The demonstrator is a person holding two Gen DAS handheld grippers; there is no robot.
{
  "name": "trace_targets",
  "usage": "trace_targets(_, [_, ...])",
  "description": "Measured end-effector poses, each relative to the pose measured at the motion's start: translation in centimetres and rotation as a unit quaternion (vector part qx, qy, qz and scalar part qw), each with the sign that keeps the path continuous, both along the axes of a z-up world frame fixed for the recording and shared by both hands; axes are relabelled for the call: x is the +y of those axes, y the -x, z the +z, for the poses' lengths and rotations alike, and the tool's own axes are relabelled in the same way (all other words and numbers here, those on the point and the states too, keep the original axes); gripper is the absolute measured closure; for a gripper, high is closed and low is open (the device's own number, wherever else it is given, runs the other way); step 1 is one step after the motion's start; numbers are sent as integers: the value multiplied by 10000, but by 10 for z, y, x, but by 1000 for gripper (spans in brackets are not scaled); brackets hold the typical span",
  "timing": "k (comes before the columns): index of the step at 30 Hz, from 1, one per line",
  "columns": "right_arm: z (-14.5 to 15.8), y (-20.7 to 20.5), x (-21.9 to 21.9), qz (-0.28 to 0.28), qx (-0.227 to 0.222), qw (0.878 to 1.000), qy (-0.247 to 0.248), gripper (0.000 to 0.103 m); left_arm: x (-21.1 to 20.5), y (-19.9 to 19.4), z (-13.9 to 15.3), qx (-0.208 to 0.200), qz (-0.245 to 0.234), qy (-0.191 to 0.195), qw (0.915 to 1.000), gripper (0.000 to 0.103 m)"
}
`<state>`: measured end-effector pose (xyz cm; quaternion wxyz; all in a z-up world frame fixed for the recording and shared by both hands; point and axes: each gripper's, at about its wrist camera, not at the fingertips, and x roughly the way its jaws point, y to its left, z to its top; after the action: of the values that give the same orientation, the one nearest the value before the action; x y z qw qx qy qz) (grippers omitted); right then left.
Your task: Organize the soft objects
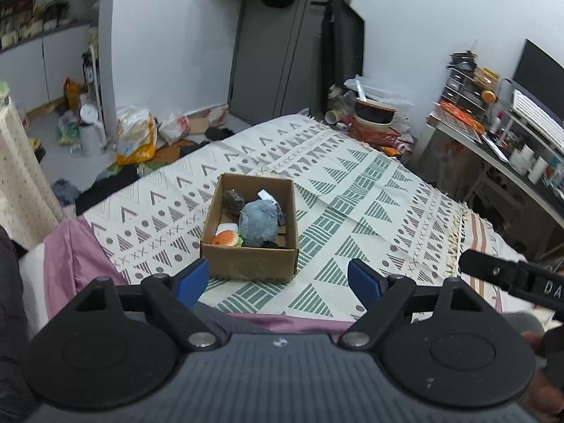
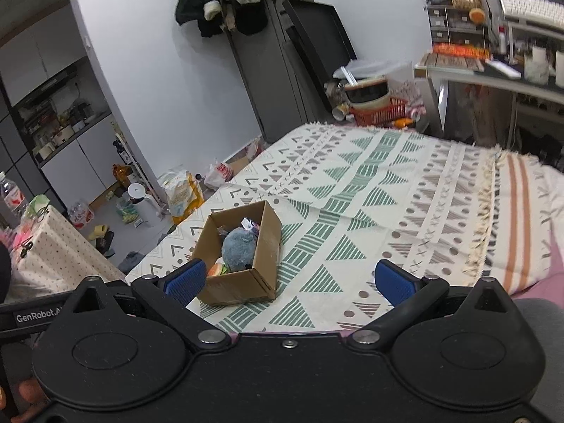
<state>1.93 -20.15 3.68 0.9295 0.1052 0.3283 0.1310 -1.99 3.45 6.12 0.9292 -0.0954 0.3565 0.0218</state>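
- Lying straight ahead of the left gripper [image 1: 278,280], the cardboard box [image 1: 252,264] is seen close beyond the fingertips, its near wall almost between the two blue pads.
- From the right gripper [image 2: 290,278] the box [image 2: 243,283] is set off to the left, just past the left pad, so the left gripper is judged the nearer and better lined up of the two.
- The long axis of the box is seen to run away from the left gripper, with a short wall turned toward it.
- Both pairs of jaws are held wide apart and nothing is gripped in either.
- The box is filled with soft things: a grey plush toy [image 1: 257,227] fills the middle, an orange and white toy [image 1: 227,238] is tucked in the near left corner of the box, and a dark fuzzy ball [image 1: 232,201] lies toward the far left corner.
- A white tag [image 1: 265,195] and some dark bits are glimpsed behind the grey plush toy; what they belong to cannot be told.
- The box is rested on the patterned blanket [image 1: 352,211]; around the box no loose soft thing is seen on the blanket.
- Sorting is judged nearly or fully done.
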Motion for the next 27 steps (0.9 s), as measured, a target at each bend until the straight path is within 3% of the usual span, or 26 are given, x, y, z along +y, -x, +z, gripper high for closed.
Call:
trace_targets(5, [19,23,-4,11,-168,9993,341,0,-8,24,11,-176,-74,-167,9997,10])
trace_targets(11, [35,48,-14,-36,-316,9986,421,0,-12,47,21,-286,-100,-325,9990,4])
trace_targets(27, [44,96,-24,-170,-662,9956,638,0,-10,93,41,-691,-84,-590,9958,4])
